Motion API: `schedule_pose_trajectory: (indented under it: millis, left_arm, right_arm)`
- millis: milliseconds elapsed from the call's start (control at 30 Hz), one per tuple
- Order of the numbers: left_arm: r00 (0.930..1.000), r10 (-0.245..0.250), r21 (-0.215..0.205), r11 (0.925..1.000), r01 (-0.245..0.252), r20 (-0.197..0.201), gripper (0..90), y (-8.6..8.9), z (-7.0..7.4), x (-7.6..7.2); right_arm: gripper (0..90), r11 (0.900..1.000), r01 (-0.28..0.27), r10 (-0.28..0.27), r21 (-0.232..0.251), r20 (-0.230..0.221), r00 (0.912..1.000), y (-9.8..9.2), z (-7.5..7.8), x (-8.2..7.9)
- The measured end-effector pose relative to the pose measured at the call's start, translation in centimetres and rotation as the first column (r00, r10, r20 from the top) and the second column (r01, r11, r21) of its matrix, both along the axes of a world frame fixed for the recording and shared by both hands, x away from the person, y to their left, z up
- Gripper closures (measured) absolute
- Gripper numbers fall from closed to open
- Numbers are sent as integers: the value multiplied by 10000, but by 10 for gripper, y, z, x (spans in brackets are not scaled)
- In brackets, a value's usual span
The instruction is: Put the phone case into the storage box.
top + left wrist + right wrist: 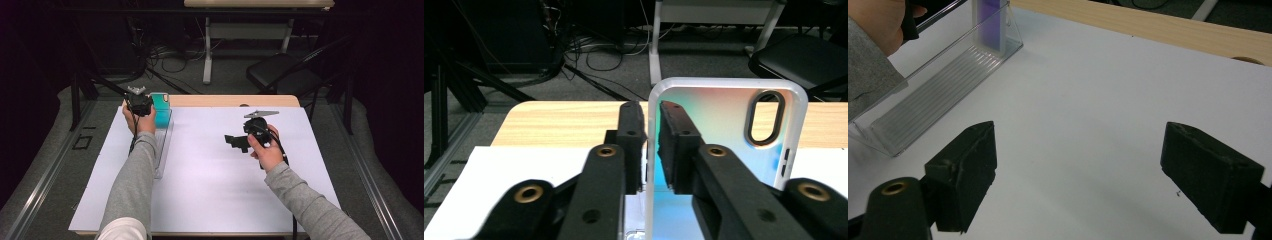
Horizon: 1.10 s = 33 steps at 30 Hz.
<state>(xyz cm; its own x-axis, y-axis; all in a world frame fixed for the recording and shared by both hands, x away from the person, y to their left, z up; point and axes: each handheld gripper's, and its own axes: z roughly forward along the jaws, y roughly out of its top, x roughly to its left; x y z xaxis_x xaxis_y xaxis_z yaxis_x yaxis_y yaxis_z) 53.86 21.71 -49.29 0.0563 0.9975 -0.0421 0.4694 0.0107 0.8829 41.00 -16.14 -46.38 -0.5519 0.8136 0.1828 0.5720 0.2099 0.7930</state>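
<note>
1. We see the left gripper (651, 150) with its jaws closed narrowly on the white side rim of a phone case (724, 135). One jaw sits outside the rim and the other inside the shell.
2. The phone case stands upright on end at the far left of the counter (225, 165). Its long axis is vertical and its camera cutout is at the top, on the side away from the jaws.
3. In the high view the case is a teal block (162, 107) at the far end of a clear slotted rack (163, 145), just beside the left hand (142, 122). The rack runs lengthways from the near side of the counter toward the far edge.
4. We judge that the case's lower end is in or just above the rack's grooves. The left gripper view cuts off the bottom, so we cannot tell whether it is seated.
5. The right gripper (1078, 177) has its jaws spread wide and holds nothing. It hovers over bare white counter, well apart from the rack, which lies to its left.
6. The left hand is plainly the nearer one. Any coming move on the case turns on keeping its vertical axis in line with a rack slot.
</note>
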Motion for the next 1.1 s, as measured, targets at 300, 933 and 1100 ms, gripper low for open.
schedule_pose_trajectory:
  millis: [300, 933, 1100]
  left_arm:
    - [9999, -25, -153, 9999, 23, -147, 619, 3, 1, 0]
    - [9996, 102, 213, 9997, -97, -277, 501, 5, 4, -2]
    - [9993, -8, 277, 9996, 19, -376, 489, 5, 5, -2]
  right_arm:
    - [145, 10000, -16, 16, -14, -41, 10000, 2, -1, 0]
    - [146, 9999, -98, 99, -72, 47, 9999, 4, -1, 0]
    - [146, 9999, -90, 91, -60, 59, 9999, 4, -1, 0]
